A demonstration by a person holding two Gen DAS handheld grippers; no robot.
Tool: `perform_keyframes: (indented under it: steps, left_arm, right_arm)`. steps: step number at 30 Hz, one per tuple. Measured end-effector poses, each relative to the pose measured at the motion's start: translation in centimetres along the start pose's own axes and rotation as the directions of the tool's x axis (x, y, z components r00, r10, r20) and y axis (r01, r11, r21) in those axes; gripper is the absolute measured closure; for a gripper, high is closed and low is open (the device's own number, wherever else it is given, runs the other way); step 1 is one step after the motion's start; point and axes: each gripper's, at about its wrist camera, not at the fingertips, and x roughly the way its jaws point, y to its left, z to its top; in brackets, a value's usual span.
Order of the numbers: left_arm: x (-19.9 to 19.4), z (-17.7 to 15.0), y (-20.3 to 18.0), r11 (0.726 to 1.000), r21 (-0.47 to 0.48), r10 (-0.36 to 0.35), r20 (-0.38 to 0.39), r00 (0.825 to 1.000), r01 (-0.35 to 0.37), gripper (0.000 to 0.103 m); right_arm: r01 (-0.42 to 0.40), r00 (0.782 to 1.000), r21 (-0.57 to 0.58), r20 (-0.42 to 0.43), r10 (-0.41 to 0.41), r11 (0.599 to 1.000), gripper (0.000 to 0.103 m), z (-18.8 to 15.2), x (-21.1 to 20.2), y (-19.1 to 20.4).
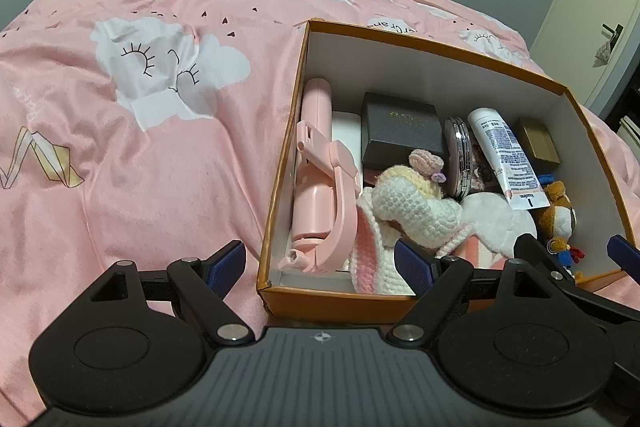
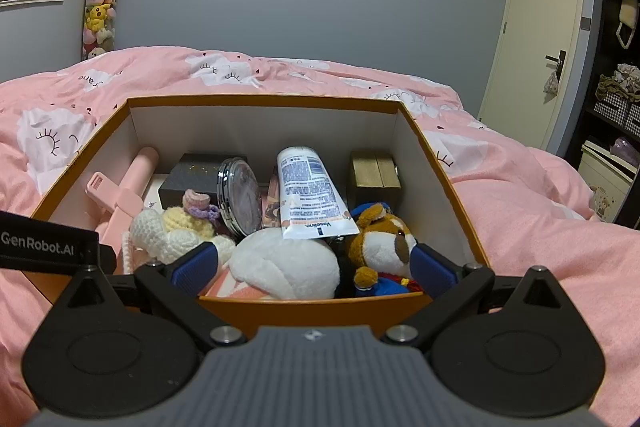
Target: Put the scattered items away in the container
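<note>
Container: one orange box (image 2: 340, 309) with white inner walls, lid off, standing on the bed (image 1: 132, 155) with its pink cloud-print cover.
Items in the box, counted: nine that can be made out, none lying on the cover.
Left side: one pink folding stand (image 1: 320, 179), lying along the left wall.
Far row: one black gift box (image 1: 400, 131), one round compact mirror (image 2: 239, 197) standing on edge, one white lotion tube (image 2: 310, 193) leaning cap-down, one gold box (image 2: 374, 171) in the right far corner.
Near row: one crocheted cream doll (image 2: 176, 231), one white plush (image 2: 288, 265), one brown plush bear (image 2: 384, 243) in blue clothes.
Under the near row: pink-and-white knitted cloth (image 1: 370, 259).
Left claw (image 1: 320, 261): released, empty, spread over the box's near left corner.
Right claw (image 2: 314, 267): released, empty, fingers wide over the near wall, one blue pad (image 2: 430, 263) just beside the bear.
</note>
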Motion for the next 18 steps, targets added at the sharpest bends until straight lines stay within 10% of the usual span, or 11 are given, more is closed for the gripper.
perform_keyframes:
  steps: [18]
  left_arm:
    - [0.05,-0.07,0.04,1.000,-0.006,-0.002,-0.003,1.000,0.002,0.007]
  right_arm:
    - [0.001,1.000,0.001,-0.001,-0.001,1.000,0.000,0.00,-0.02,0.00]
